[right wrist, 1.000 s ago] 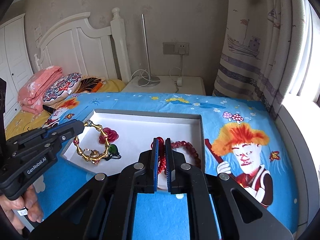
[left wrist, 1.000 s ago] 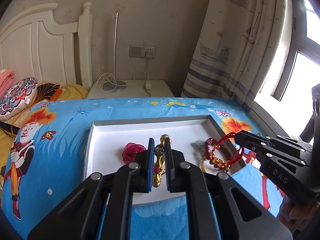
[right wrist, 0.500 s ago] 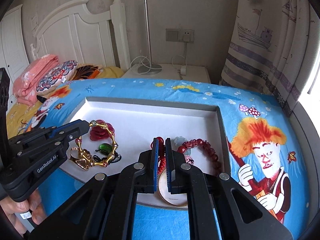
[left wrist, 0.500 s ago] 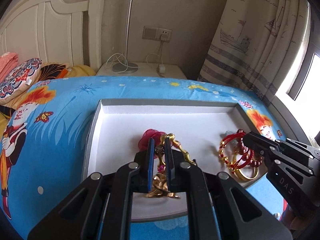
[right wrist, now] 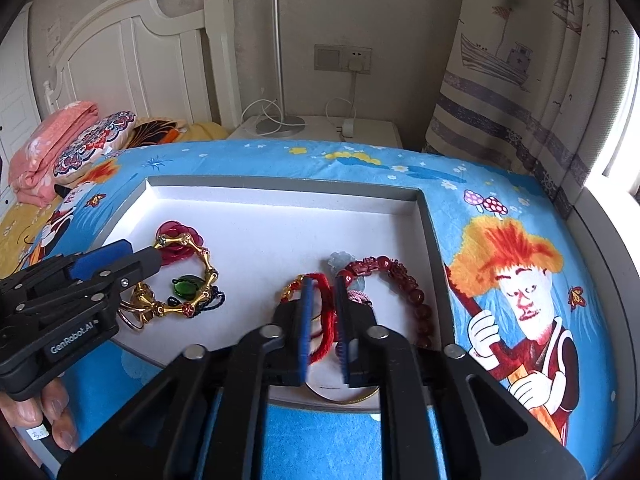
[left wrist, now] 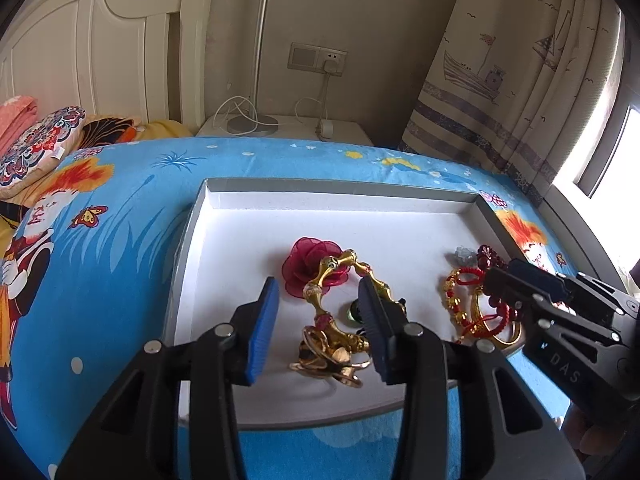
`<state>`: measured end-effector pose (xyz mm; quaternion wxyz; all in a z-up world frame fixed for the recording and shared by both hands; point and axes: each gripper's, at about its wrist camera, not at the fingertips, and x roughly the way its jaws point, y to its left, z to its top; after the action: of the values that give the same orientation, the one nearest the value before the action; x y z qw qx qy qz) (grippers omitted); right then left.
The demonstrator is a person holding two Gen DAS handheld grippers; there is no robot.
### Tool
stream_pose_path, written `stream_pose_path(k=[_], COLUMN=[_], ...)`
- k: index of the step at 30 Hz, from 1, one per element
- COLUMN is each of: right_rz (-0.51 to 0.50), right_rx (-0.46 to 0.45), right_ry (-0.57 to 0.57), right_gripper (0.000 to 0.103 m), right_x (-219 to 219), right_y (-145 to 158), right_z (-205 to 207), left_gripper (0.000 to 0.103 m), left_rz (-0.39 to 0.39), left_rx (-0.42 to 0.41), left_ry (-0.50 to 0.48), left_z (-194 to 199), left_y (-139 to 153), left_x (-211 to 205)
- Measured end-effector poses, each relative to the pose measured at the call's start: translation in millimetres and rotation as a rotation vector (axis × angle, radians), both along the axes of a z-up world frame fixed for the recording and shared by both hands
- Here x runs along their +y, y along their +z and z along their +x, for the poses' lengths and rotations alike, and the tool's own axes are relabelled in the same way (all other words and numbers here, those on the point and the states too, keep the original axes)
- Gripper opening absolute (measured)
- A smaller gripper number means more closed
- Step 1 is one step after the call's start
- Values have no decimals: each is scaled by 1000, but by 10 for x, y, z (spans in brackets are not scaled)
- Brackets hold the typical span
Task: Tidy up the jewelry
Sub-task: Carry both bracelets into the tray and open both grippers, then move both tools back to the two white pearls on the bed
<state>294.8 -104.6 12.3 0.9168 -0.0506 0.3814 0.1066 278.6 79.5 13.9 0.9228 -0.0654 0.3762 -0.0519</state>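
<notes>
A grey-rimmed white tray [left wrist: 332, 185] lies on the bed. My left gripper [left wrist: 318, 320] hangs over its near left part with its jaws opening. A gold link bracelet [left wrist: 320, 300] rests on the tray floor between the pads, which do not press on it. It lies beside a red rose ornament [left wrist: 304, 264]. My right gripper [right wrist: 324, 320] is over the near right part, jaws opening too. A red cord bracelet [right wrist: 326, 328] lies loose between its pads. Next to it is a dark red bead bracelet [right wrist: 400, 272]. A green stone [right wrist: 186, 286] sits inside the gold bracelet [right wrist: 208, 276].
The bed has a blue cartoon sheet [right wrist: 500, 280]. Pillows [right wrist: 92, 140] lie by the white headboard [left wrist: 100, 60] at the left. A nightstand with a lamp [left wrist: 256, 124] stands behind the bed. A ship-print curtain [left wrist: 500, 80] hangs at the right. A gold bangle [right wrist: 352, 400] sits at the tray's near edge.
Both grippers came down onto the tray while shut on the jewelry. Their jaws have now parted, and the gold bracelet and red cord bracelet lie on the tray floor.
</notes>
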Motion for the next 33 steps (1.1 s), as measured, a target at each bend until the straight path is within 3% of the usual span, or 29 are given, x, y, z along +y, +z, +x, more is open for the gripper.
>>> stream_pose_path(k=[1, 2, 6, 8, 9, 10, 23, 29, 33], right_rz=[1, 1, 5, 10, 13, 12, 54, 51, 39], right_rx=[-2, -6, -8, -5, -16, -30, -21, -20, -49], right_ry=[-3, -5, -6, -3, -7, -12, -49, -85, -119], right_gripper=[36, 39, 41, 49, 60, 64, 79, 79, 81], right_x=[-9, -14, -50, -89, -127, -158, -750, -916, -983], right_y=[-3, -1, 20, 38, 60, 84, -13, -79, -119], right_z=[-10, -22, -89, -161, -227, -293, -1255, -1682, -1941], left_gripper=[40, 40, 44, 44, 44, 44, 44, 44, 36], left_rz=[-1, -4, -12, 2, 6, 5, 72, 82, 72], left_rx=[0, 0, -16, -33, -35, -33, -13, -1, 13], left_ry=[1, 1, 7, 3, 2, 0, -84, -88, -81], left_z=[-17, -43, -271, -509, -606, -730, -1923, -2210, -2261], left_y=[6, 13, 71, 113, 117, 115, -81, -182, -247], left_x=[4, 9, 33, 49, 57, 64, -165, -276, -298])
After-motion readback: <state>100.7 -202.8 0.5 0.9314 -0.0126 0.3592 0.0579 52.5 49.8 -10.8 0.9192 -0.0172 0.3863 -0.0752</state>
